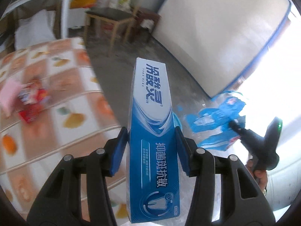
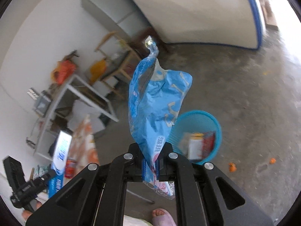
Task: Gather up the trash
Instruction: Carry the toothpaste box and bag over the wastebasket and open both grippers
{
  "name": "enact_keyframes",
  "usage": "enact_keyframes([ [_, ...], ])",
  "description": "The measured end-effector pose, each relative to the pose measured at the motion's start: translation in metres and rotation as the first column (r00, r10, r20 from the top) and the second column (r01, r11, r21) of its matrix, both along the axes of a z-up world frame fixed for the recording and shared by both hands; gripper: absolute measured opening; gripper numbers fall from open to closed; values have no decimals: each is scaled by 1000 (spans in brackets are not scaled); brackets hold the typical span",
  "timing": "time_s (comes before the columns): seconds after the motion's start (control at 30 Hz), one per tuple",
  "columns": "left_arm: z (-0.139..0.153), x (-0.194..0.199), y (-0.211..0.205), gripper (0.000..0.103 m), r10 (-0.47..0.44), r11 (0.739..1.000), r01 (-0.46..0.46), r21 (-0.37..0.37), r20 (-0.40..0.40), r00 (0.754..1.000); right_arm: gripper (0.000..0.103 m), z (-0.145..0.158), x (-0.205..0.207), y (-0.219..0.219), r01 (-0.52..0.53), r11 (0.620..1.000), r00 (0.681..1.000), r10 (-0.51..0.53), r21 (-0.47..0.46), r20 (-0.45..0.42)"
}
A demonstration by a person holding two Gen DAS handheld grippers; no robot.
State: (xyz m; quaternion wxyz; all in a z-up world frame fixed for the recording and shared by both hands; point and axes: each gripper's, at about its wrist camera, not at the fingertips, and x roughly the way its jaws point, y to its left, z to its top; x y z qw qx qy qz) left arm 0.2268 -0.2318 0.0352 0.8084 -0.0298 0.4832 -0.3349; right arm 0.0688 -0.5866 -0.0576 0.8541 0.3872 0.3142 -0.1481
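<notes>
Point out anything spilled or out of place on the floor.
Small orange scraps lie scattered on the bare concrete floor, outside the blue basket that already holds some trash. More orange bits sit further out. Nothing else stands out.

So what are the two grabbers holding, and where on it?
Left gripper holds the toothpaste box around its middle. Right gripper pinches the blue wrapper near its bottom end.

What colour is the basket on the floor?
Light blue; the basket shows best in the right wrist view, already holding some trash.
</notes>
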Motion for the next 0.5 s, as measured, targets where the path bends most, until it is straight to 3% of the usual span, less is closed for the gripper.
enact_keyframes([
  [0.2,-40,17,-80,48,-100,993,105,61,-84,991,8,-64,27,-26,24,998,993,-17,63,-115],
  [0.5,-101,53,-152,48,-130,976,160,146,-195,972,8,-168,108,-58,55,986,955,-5,160,-297],
])
